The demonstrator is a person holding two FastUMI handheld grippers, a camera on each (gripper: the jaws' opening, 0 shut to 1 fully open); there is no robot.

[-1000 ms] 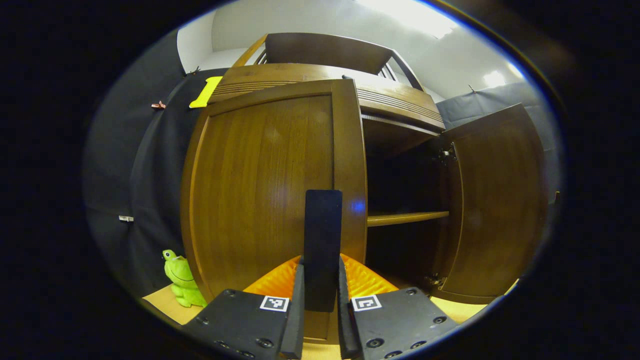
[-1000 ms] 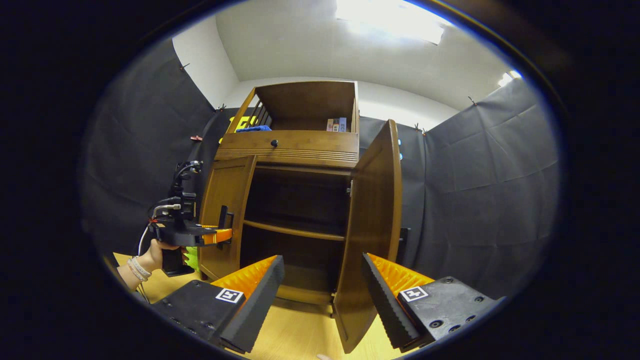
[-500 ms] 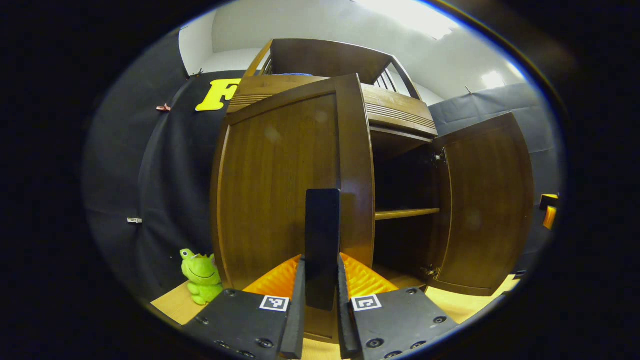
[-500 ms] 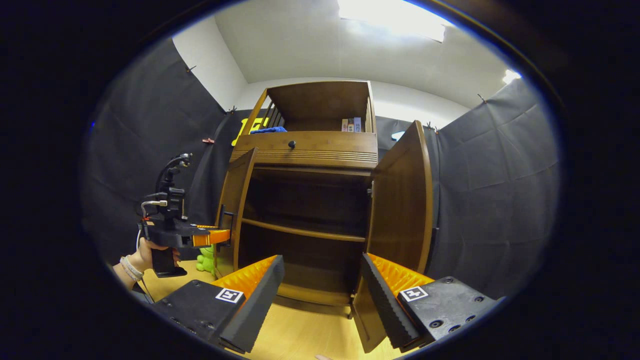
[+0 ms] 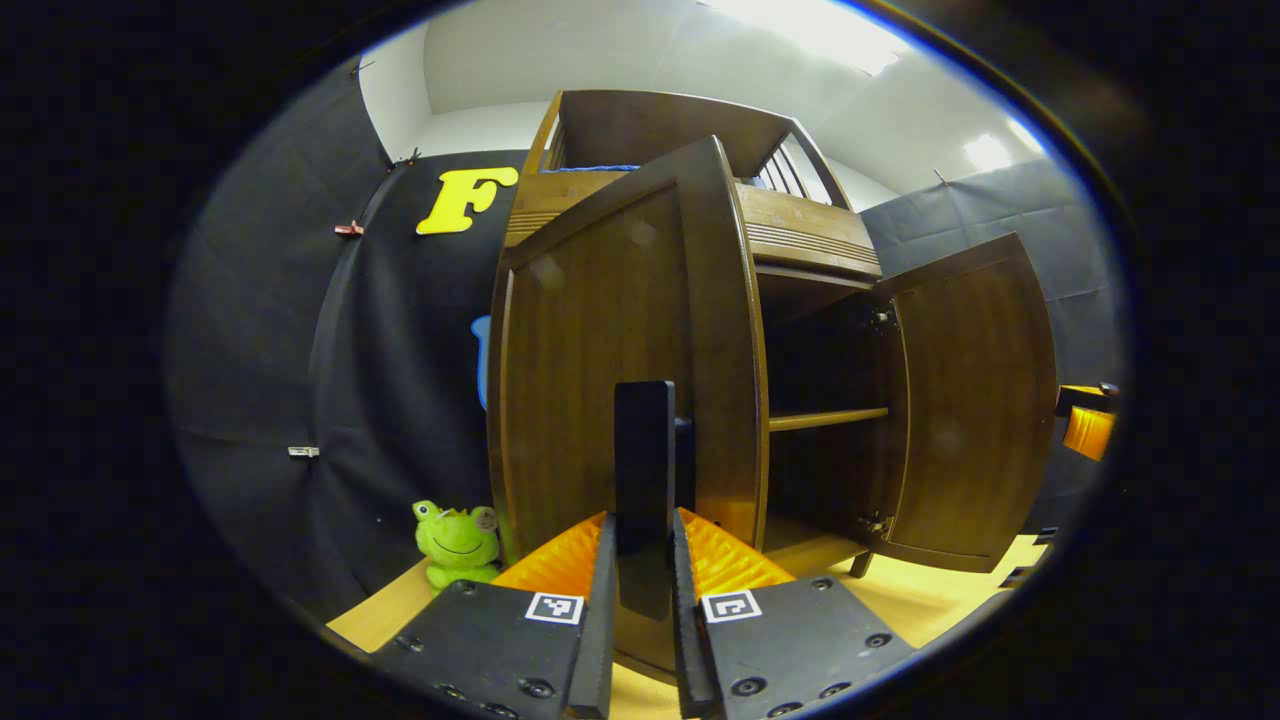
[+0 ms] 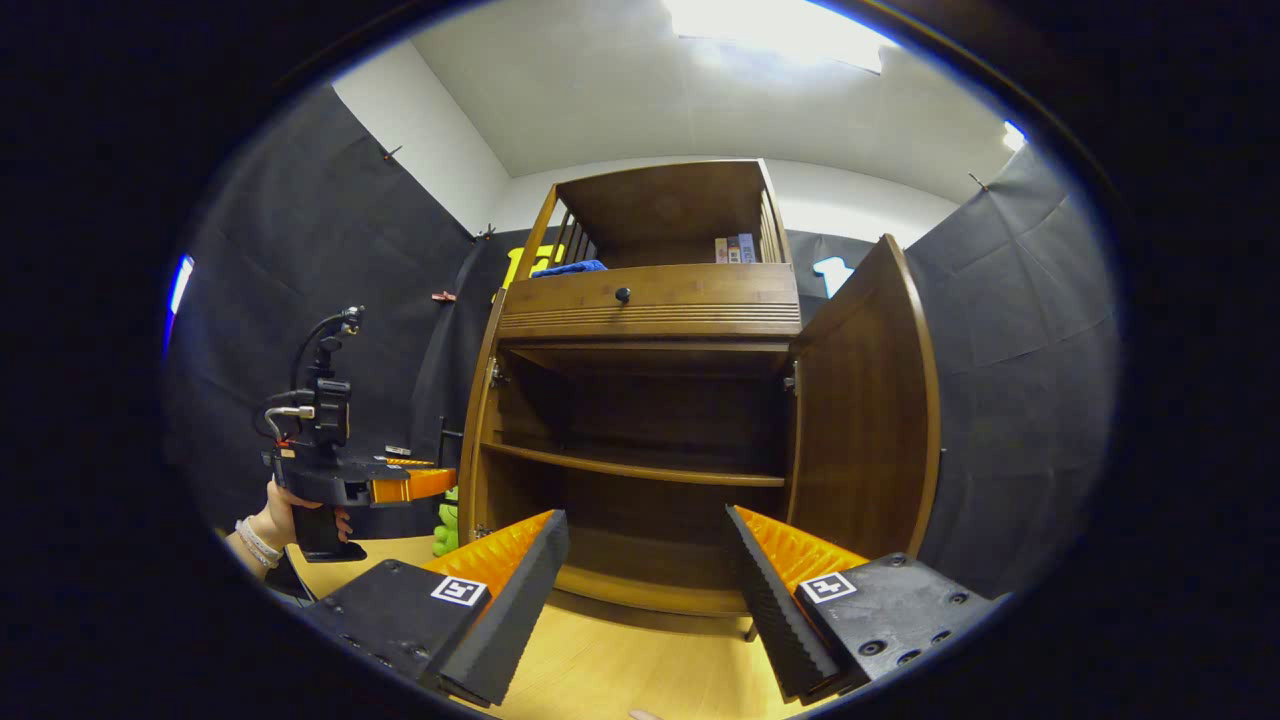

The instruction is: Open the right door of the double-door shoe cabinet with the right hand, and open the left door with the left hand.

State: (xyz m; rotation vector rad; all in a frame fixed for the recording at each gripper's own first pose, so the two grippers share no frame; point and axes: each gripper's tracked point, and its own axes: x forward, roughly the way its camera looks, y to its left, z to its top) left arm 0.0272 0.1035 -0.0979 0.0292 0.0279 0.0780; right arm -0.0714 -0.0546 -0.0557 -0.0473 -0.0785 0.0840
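The brown wooden shoe cabinet [image 6: 650, 300] stands with both doors swung out. In the left gripper view my left gripper [image 5: 642, 520] is shut on the dark vertical handle [image 5: 645, 440] of the left door [image 5: 590, 360], which stands wide open. The right door [image 5: 975, 410] is open too, with nothing holding it. In the right gripper view my right gripper [image 6: 645, 520] is open and faces the inner shelf [image 6: 630, 465], apart from the right door [image 6: 865, 400]. There the left door [image 6: 482, 420] shows edge-on, and a hand [image 6: 275, 515] holds the left gripper [image 6: 400, 485] at it.
A green frog toy [image 5: 455, 540] sits on the wooden floor [image 6: 620, 670] left of the cabinet. On the open top shelf lie a blue cloth [image 6: 565, 268] and small boxes [image 6: 735, 248]. The drawer has a dark knob [image 6: 622, 294]. Black cloth walls close in on both sides.
The left door has swung from barely open to wide open, pulled by my left gripper on its handle. My right gripper has turned left, off the right door's edge, toward the cabinet's inside.
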